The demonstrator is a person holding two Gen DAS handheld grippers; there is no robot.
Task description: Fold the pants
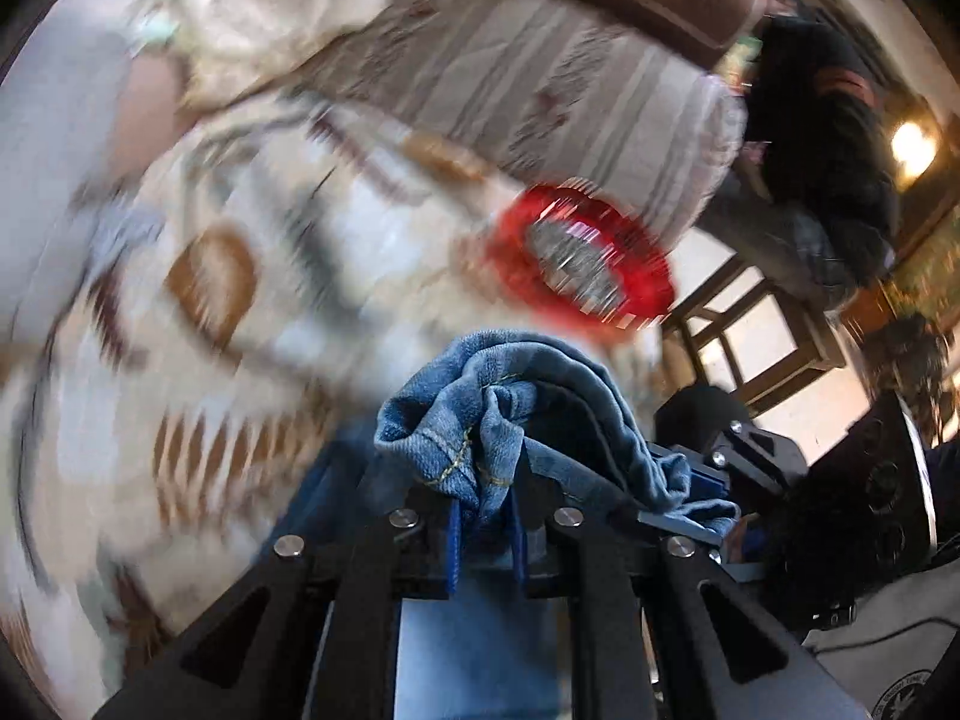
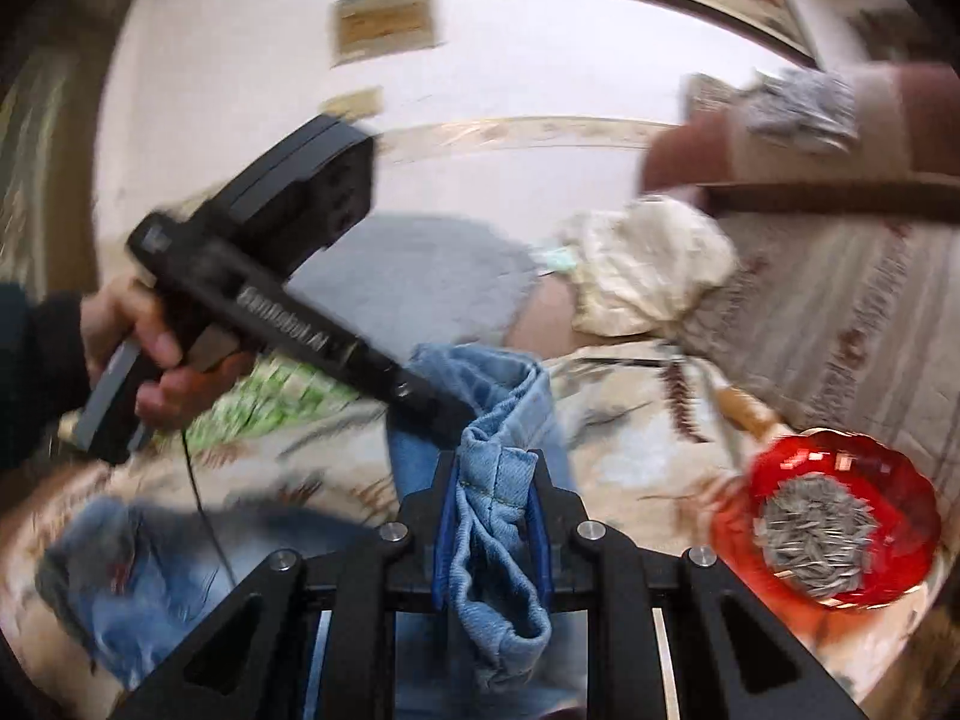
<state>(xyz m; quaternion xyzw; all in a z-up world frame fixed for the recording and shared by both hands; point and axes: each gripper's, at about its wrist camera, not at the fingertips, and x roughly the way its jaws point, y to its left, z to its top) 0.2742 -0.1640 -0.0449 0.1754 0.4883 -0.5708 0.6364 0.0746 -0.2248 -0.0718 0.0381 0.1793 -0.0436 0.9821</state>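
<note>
Both hand-held grippers were clamped on the jeans (image 2: 498,516): the left hand-held gripper (image 1: 485,504) on a bunched hem, the right hand-held gripper (image 2: 491,510) on another edge, cloth lifted above the patterned bed (image 2: 630,456). I'd keep edges level, clear of the red bowl (image 2: 840,516). Blur hid the rest.

We see the patterned bedspread (image 1: 252,276) smeared by motion blur; the red bowl (image 1: 585,255) blurs likewise. The jeans (image 2: 498,546) hide both grippers' inner pads and run off the lower edge.
</note>
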